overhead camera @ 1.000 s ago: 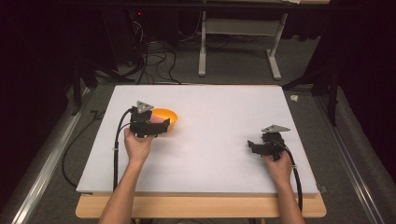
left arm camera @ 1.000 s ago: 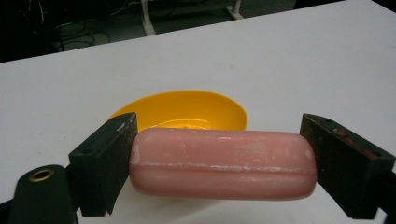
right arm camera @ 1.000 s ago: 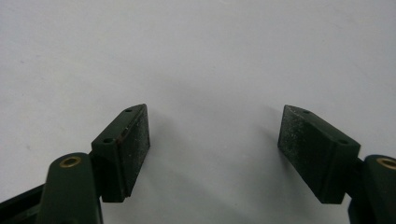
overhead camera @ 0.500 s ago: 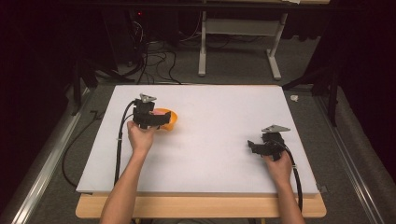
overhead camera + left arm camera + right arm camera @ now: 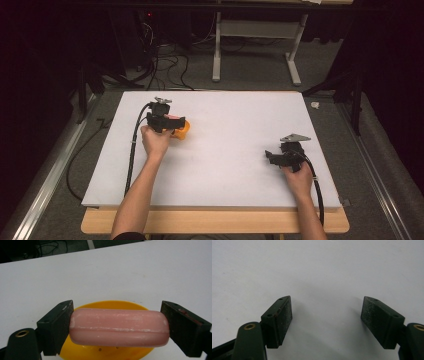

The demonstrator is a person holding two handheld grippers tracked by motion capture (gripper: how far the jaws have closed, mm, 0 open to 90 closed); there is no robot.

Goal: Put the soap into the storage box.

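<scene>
Above yellow dish [image 5: 112,305], left gripper [image 5: 117,326] fingers clamp pink soap bar [image 5: 118,327]; right gripper [image 5: 327,322] fingers spread, empty.

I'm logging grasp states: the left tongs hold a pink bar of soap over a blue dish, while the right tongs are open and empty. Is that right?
Not quite: the dish is orange-yellow, not blue, as the left gripper view shows. The rest stands: the left tongs grip the pink bar of soap by its ends above the dish, and the right tongs are open and empty over the white table.
</scene>
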